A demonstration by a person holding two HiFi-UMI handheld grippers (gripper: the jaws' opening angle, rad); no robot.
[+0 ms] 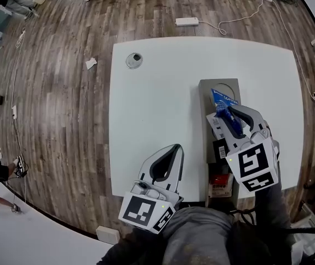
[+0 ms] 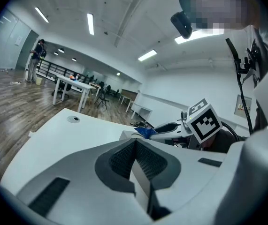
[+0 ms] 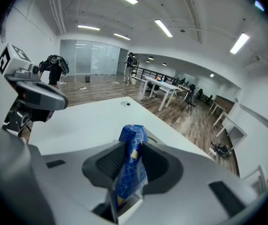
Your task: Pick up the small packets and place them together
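My right gripper (image 1: 223, 112) hangs over a grey tray (image 1: 207, 88) on the white table (image 1: 151, 104). It is shut on a crumpled blue packet (image 3: 131, 168), which stands up between the jaws in the right gripper view (image 3: 134, 143) and pokes past their tips. A second blue packet (image 1: 223, 97) lies flat in the tray just beyond the tips. A white packet with a barcode (image 1: 217, 128) lies under the gripper. My left gripper (image 1: 176, 147) is low over the table's near edge, left of the tray; its jaws meet at the tips (image 2: 134, 142) with nothing between them.
A red-and-white packet (image 1: 220, 182) lies at the near end of the tray, below the right gripper's marker cube. A round cable hole (image 1: 134, 60) sits at the table's far left corner. A power strip (image 1: 187, 21) and cables lie on the wooden floor.
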